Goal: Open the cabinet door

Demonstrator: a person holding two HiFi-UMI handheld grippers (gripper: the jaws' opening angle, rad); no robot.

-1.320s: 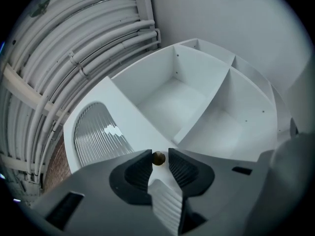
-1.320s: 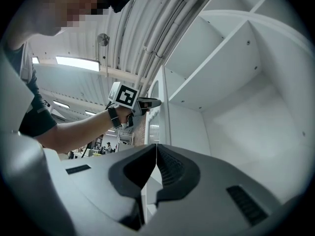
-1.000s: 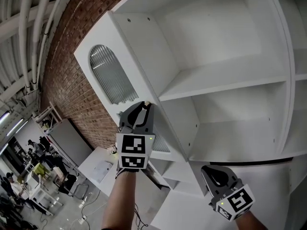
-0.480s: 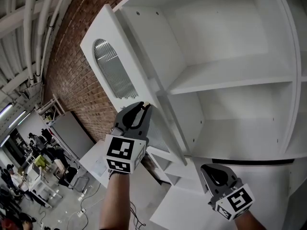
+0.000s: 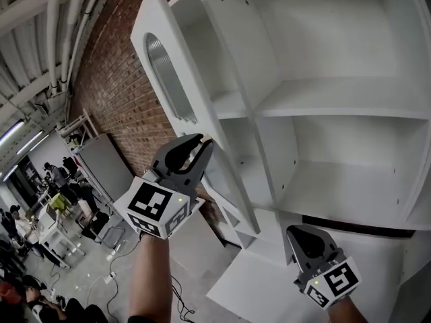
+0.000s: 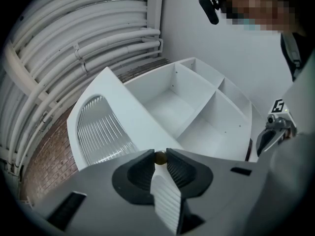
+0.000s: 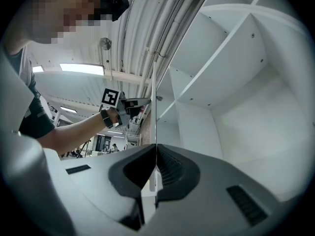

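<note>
The left gripper (image 5: 202,143) pinches the small brass knob (image 6: 160,157) between jaws drawn nearly together; the right gripper (image 5: 297,234) hangs low at the right, jaws closed on nothing; to finish the swing well, I judge the pull should follow the arc round the hinges, grip light, wrist turning with the panel so the knob is not wrenched; the cabinet door (image 6: 129,124) stands swung out at the cabinet's left, long axis upright, knob edge toward the person, hinged edge at the carcass; beyond it lie bare white shelves (image 5: 337,89) and a brick wall (image 5: 114,93).
</note>
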